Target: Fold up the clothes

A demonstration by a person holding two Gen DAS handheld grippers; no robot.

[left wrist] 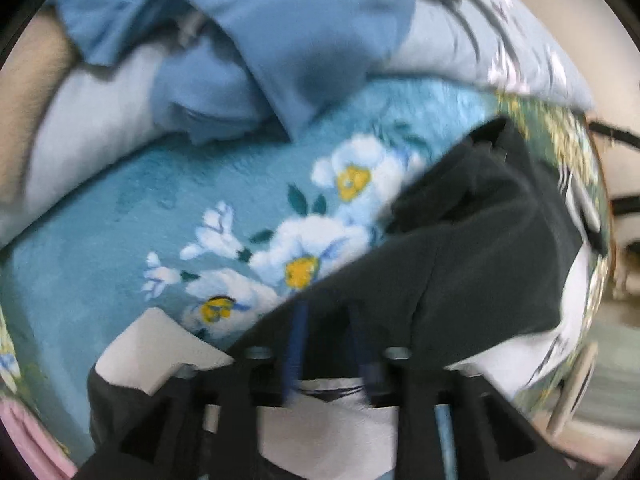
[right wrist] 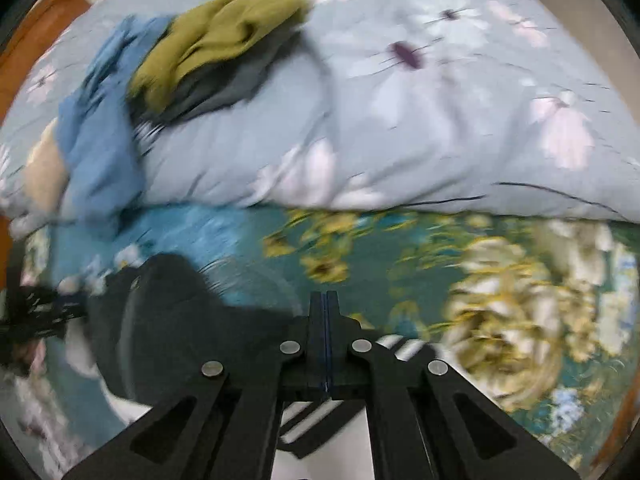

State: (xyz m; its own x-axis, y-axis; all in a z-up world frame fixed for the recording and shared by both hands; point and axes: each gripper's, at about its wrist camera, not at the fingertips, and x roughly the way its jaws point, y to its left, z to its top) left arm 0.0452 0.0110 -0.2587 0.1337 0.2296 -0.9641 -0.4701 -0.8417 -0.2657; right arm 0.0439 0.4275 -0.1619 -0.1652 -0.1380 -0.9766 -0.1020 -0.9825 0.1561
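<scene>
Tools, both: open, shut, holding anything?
Left tool: partly open, dark garment draped over its fingers; grip cannot be told.
Right tool: shut, nothing visibly held.

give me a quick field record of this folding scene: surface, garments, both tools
surface: teal floral blanket, pale floral duvet behind it
garment in work: dark garment, draped over the left tool
left tool: fingers apart, dark cloth lying over them
right tool: shut, nothing visibly pinched
waiting pile: blue garment, olive garment, grey garment under the olive one
image quality: motion-blurred
</scene>
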